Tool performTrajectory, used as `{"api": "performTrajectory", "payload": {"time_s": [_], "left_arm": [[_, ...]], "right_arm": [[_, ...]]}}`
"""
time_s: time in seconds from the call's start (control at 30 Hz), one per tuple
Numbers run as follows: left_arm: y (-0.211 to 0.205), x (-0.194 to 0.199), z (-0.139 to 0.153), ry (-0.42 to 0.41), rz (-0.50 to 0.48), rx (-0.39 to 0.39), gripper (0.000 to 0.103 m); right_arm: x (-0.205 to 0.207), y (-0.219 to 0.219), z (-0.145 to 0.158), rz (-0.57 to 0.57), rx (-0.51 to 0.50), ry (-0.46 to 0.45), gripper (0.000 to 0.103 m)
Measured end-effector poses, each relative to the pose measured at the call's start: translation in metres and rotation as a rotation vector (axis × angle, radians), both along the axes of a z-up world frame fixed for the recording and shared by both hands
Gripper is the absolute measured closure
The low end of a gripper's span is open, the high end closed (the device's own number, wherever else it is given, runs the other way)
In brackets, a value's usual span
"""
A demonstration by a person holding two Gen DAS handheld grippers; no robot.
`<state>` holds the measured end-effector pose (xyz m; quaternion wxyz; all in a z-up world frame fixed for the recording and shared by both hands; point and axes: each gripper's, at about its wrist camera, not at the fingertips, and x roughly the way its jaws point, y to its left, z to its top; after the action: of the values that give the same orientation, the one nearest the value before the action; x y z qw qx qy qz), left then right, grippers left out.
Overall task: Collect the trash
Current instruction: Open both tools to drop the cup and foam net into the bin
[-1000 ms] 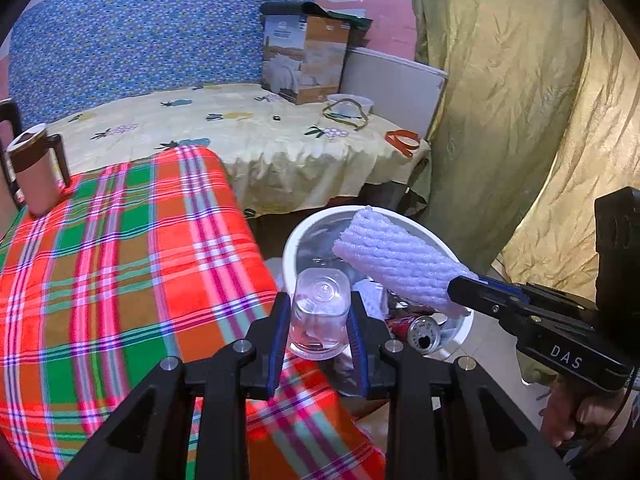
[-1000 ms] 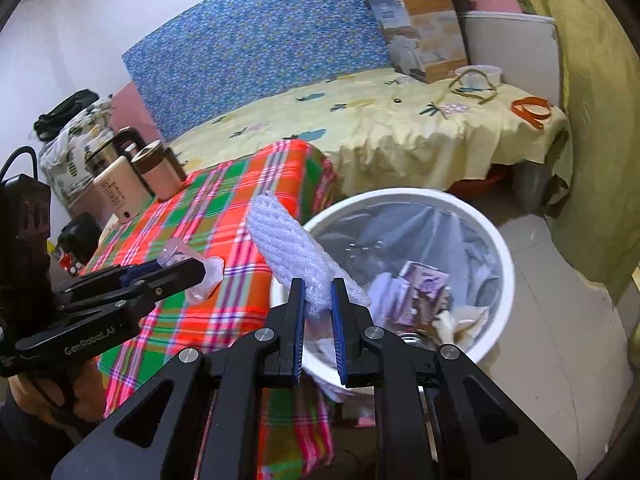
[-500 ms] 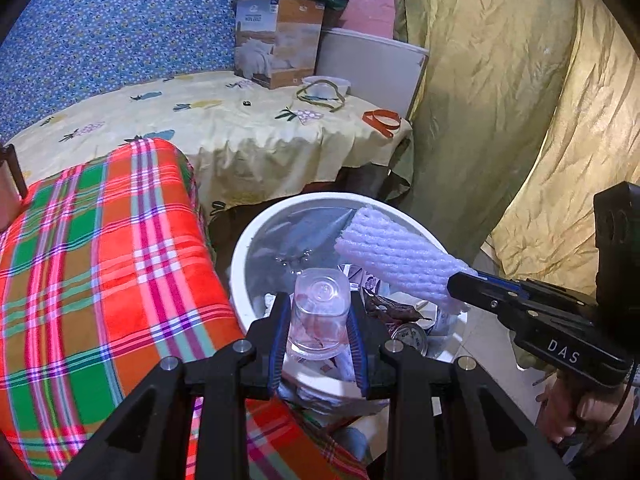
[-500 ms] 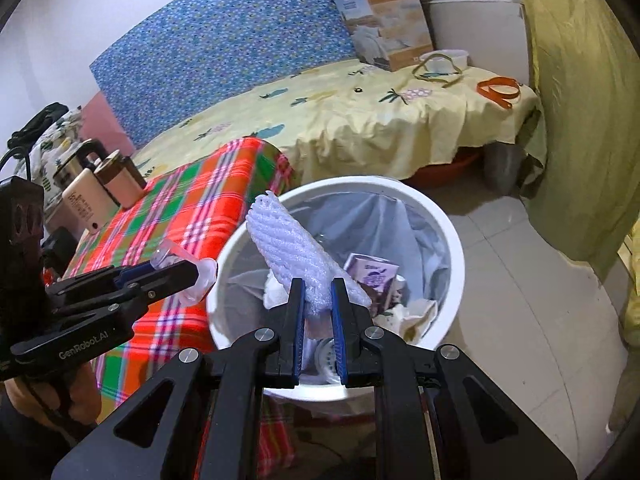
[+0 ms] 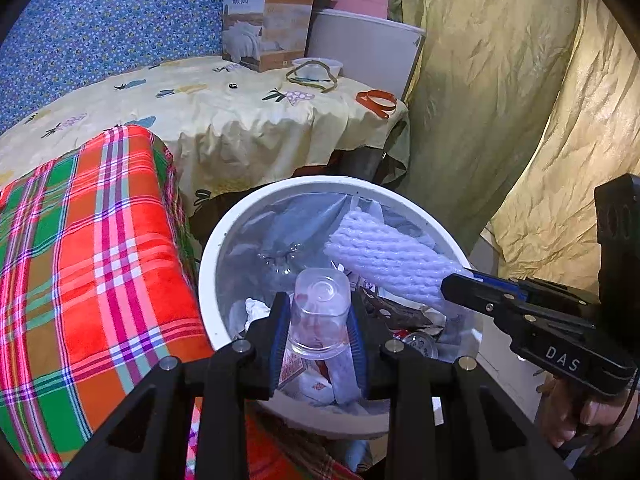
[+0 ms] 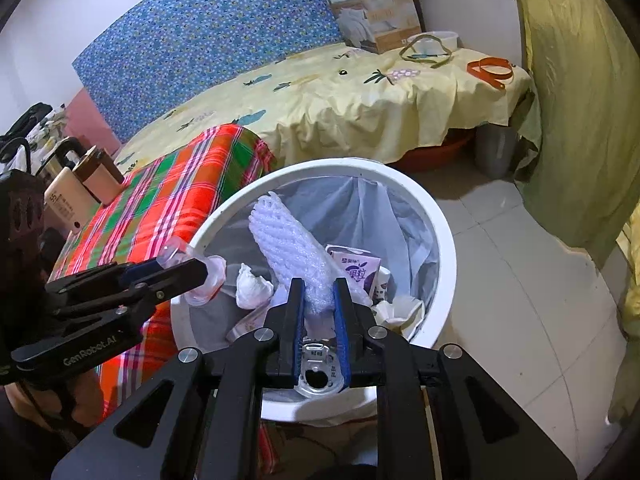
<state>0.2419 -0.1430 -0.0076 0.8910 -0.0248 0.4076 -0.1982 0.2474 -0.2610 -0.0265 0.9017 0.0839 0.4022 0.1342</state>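
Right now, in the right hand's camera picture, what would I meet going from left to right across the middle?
Red-and-green plaid cloth → clear plastic cup in the left gripper → crumpled white tissue → white foam net sleeve → purple drink carton → white bin's rim → pale floor tiles.

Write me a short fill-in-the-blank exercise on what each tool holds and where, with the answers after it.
1. The left tool grips a clear plastic ____.
2. The right tool grips a white foam ____ sleeve.
3. Both tools hang over the round white ____, which is lined with a bag.
4. Among the trash inside lies a purple and white drink ____.

Missing words: cup; net; trash bin; carton
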Motion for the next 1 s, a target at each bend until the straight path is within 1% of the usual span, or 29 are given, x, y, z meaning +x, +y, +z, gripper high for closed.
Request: {"api": "performTrajectory", "payload": {"time_s": [0.13, 0.17, 0.2, 0.27, 0.37, 0.67, 0.83, 0.9, 1.0], "left_arm": [[-0.001, 0.006, -0.004, 0.009, 0.002, -0.002, 0.073], [0.0, 0.007, -0.005, 0.01, 0.004, -0.002, 0.07], [0.001, 0.008, -0.005, 0.011, 0.007, -0.004, 0.062], [0.002, 0.009, -0.006, 0.009, 0.014, -0.007, 0.057], [0.003, 0.009, -0.005, 0.006, 0.016, -0.012, 0.057], [0.007, -0.004, 0.003, -0.012, 0.025, -0.015, 0.057], [0.015, -0.02, 0.011, -0.03, 0.04, -0.019, 0.057], [0.017, -0.027, 0.015, -0.038, 0.047, -0.022, 0.057], [0.021, -0.038, 0.021, -0.054, 0.058, -0.019, 0.057]], "right_arm": [[0.002, 0.0, -0.002, -0.004, -0.008, 0.007, 0.085], [0.002, -0.001, -0.002, -0.004, -0.009, 0.008, 0.084], [0.003, -0.001, -0.002, -0.003, -0.007, 0.007, 0.082], [0.003, -0.001, -0.002, -0.004, -0.002, 0.006, 0.078], [0.002, 0.0, -0.002, -0.007, -0.002, 0.003, 0.073], [-0.009, 0.004, 0.008, -0.005, -0.014, -0.026, 0.072], [-0.022, 0.012, 0.015, 0.007, -0.013, -0.051, 0.071], [-0.027, 0.015, 0.017, 0.012, -0.013, -0.059, 0.068], [-0.036, 0.019, 0.021, 0.022, -0.012, -0.073, 0.067]]}}
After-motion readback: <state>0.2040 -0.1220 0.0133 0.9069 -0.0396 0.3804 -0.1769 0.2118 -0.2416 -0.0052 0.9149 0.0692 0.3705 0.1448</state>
